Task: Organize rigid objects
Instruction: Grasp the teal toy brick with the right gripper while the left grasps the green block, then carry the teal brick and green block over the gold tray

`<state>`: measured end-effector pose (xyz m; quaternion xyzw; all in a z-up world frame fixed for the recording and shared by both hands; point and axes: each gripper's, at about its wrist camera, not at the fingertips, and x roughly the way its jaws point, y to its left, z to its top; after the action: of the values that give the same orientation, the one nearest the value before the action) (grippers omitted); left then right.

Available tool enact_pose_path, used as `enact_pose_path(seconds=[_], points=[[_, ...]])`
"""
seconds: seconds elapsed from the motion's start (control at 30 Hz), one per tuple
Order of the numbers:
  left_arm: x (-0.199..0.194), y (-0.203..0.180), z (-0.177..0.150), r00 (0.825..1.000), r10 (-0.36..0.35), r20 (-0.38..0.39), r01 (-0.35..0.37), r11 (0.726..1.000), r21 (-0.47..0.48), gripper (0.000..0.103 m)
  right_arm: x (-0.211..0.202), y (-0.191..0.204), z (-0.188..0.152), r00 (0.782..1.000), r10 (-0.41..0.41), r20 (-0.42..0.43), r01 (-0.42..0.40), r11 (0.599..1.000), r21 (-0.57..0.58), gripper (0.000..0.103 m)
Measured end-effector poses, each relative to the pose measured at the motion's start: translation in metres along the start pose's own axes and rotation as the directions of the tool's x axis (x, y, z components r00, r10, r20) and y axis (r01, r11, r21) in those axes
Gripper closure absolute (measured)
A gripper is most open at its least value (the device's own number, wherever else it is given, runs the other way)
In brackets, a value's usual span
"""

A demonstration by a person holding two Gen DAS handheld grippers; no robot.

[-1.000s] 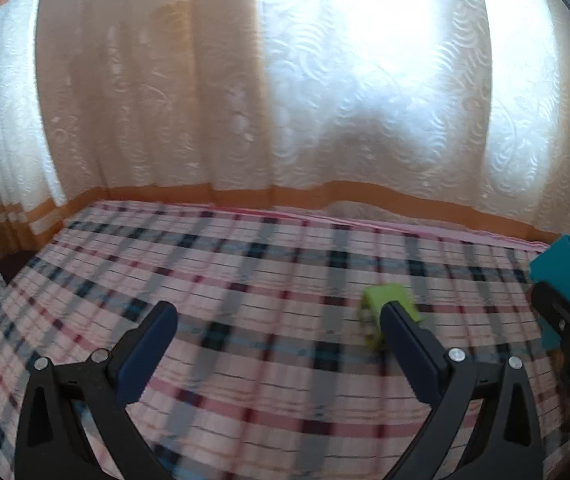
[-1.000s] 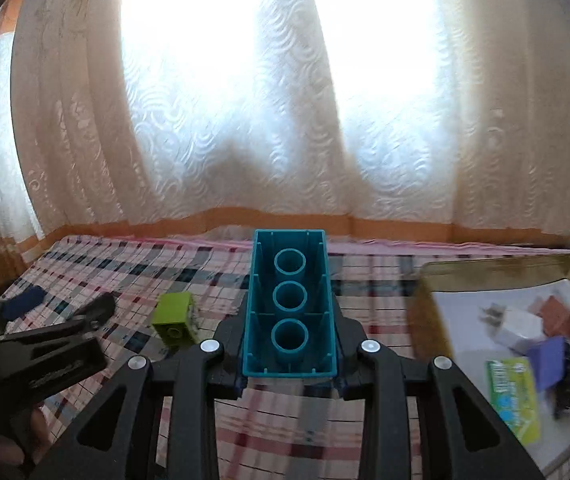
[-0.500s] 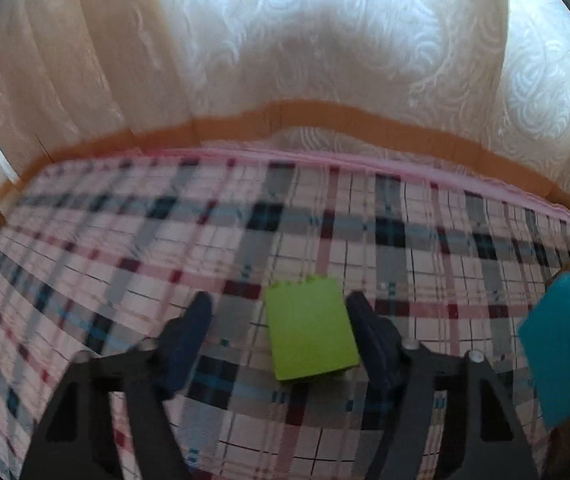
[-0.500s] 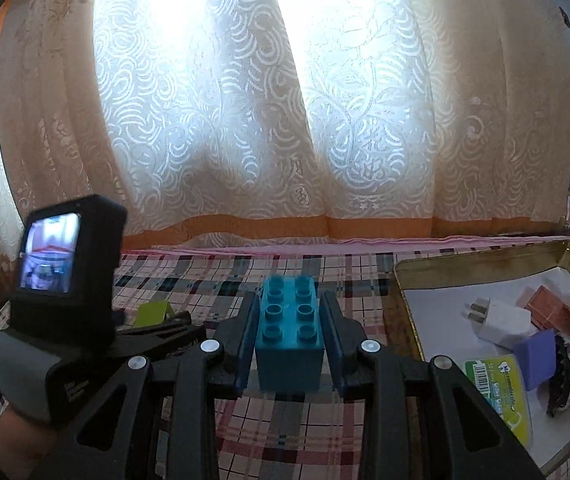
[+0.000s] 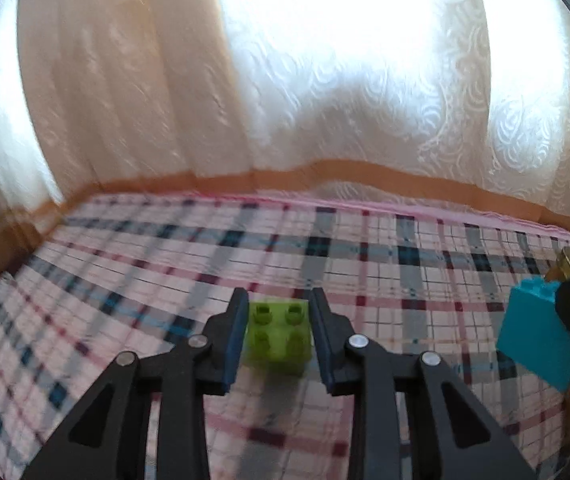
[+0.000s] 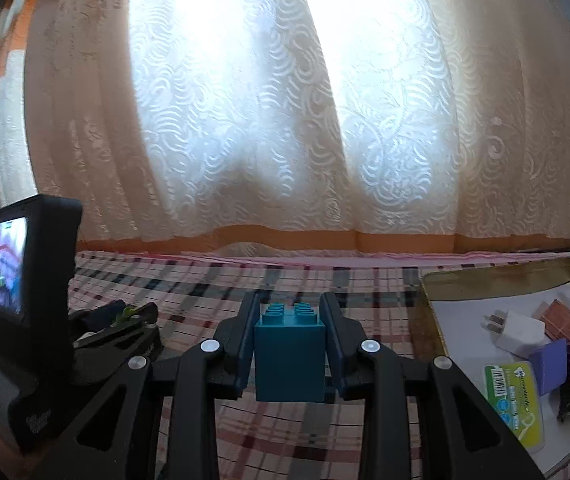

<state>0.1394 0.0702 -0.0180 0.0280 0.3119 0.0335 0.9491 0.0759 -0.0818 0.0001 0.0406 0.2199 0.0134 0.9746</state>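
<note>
Left gripper (image 5: 279, 344) has its jaws clamped on the green brick (image 5: 279, 340), studs up, seated squarely between the pads; blur makes it hard to say whether the brick rides just above the plaid cloth (image 5: 365, 248) or touches it. It's a 2x2, so no long axis to worry about. Right gripper (image 6: 289, 350) jaws are closed on the teal brick (image 6: 289, 354), also studs up, upright, gripped on its two side faces with the bottom hanging below the pads, off the cloth. In the left wrist view the teal brick (image 5: 539, 340) sits well to the right of the green one at about the same depth, so the two hands are side by side, left one pitched slightly down, right one about level. The key relation: the gold tin tray (image 6: 485, 280) lies right and forward of the right jaws, near them, and well apart from the left. It already holds a white charger (image 6: 519, 330), a purple block (image 6: 549, 366), a green-labelled pack (image 6: 515, 404). My read: right hand drops first with a short swing rightward; left has to cross over afterwards. Curtain (image 6: 285, 120) behind, backlit.
</note>
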Motion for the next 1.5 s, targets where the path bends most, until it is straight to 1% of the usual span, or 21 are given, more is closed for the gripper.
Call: enact_pose_path(seconds=[0.17,0.23,0.37,0.53,1.0,1.2,1.5], points=[[-0.021,0.009,-0.012,0.999,0.001,0.034,0.000,0.999,-0.032,0.073,-0.012,0.010,-0.003,0.999,0.025,0.041,-0.024,0.999,-0.022,0.069],[-0.029,0.009,-0.015,0.999,0.007,0.046,-0.006,0.999,-0.036,0.073,-0.017,0.014,-0.005,0.998,0.022,0.050,-0.020,0.999,-0.045,0.069],[-0.032,0.010,-0.019,0.997,0.019,0.070,-0.017,0.999,-0.030,0.073,-0.031,0.017,-0.009,0.997,0.008,0.079,-0.001,0.996,-0.085,0.069],[-0.037,0.013,-0.022,0.997,0.020,0.077,-0.016,0.999,-0.052,0.073,-0.042,0.019,-0.013,0.995,-0.001,0.100,0.012,0.994,-0.110,0.069],[-0.053,0.012,-0.034,0.996,0.004,0.085,0.001,0.998,-0.066,0.073,-0.057,0.011,-0.017,0.994,-0.018,0.103,0.029,0.994,-0.103,0.069],[-0.063,0.010,-0.041,0.996,-0.015,0.089,0.021,0.997,-0.070,0.073,-0.066,0.007,-0.019,0.994,-0.026,0.106,0.037,0.994,-0.101,0.069],[-0.074,0.007,-0.047,0.994,-0.023,0.110,0.030,0.997,-0.068,0.073,-0.073,0.003,-0.021,0.994,-0.033,0.104,0.043,0.994,-0.096,0.069]])
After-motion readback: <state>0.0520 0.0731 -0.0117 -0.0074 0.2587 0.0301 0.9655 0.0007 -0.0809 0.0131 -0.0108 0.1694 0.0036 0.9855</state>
